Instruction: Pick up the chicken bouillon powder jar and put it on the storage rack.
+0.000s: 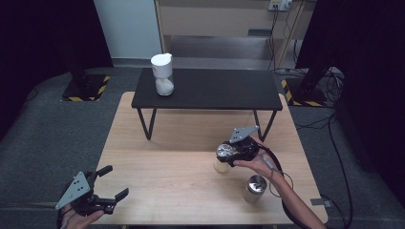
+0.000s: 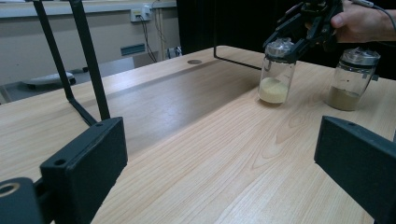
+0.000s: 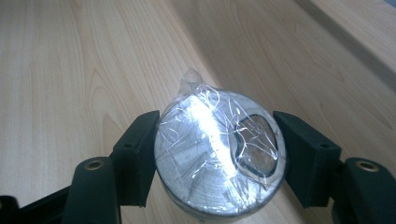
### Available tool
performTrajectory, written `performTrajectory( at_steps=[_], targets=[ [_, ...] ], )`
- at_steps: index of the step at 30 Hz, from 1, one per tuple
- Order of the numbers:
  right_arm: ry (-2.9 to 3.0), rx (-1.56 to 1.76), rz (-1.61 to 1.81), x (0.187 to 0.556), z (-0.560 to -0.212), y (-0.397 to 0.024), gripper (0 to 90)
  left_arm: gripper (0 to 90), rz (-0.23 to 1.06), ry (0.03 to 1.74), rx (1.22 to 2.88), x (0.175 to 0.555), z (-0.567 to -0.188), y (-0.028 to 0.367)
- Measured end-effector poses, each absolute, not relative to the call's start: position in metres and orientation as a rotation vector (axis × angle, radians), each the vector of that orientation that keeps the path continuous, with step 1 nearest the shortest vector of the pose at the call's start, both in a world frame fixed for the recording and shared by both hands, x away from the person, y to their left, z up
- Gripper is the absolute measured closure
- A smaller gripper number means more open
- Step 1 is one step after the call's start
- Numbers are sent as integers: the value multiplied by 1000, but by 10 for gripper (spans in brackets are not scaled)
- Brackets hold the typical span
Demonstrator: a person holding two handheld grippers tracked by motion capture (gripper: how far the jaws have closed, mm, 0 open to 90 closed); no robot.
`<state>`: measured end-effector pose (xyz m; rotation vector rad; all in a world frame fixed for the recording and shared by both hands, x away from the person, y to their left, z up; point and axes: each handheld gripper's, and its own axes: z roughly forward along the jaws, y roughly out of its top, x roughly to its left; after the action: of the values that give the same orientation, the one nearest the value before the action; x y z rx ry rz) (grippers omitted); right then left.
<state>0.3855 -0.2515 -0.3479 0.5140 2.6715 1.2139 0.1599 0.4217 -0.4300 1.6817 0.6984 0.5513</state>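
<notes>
Jar [image 3: 219,158] with the pale yellow powder sits low and centre in the right gripper view, its metal lid (wrapped in crinkled clear film) caught between the two black jaws, which press on it from either side. The right gripper [image 1: 233,153] is thus clenched on the lid rather than on the glass body. In the high view this jar stands on the wooden bench [image 1: 157,162], right of centre in the frame, with the person's right hand [image 1: 260,162] behind the gripper. A second jar [image 1: 254,188] with darker contents stands just below and to the right of it, near but apart. At the lower left of the high view the left gripper [image 1: 109,183] hangs with its jaws spread wide and nothing between them. A small black table [image 1: 210,93] stands at the upper middle of the frame, carrying a white-lidded jar [image 1: 162,74].

The risk, as I judge it, lies in the film: it is slick, so the lid could slip in the jaws on a lift or twist. If the lid is loose, the glass body could drop away. A swing toward the lower right might also knock the second jar.
</notes>
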Motion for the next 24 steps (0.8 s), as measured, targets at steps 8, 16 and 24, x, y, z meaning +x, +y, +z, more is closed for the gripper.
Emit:
performTrajectory(
  at_steps=[8,16,24],
  targets=[
    [2675,500,1220,384,-333,-252,354,7,549,708,1674,160,-430,423],
    [2684,488,1234,385,-318,-252,353,0,546,719,1670,159,-430,423],
    [2697,467,1229,385,-301,-249,354,0,543,725,1659,159,-431,424]
  ],
)
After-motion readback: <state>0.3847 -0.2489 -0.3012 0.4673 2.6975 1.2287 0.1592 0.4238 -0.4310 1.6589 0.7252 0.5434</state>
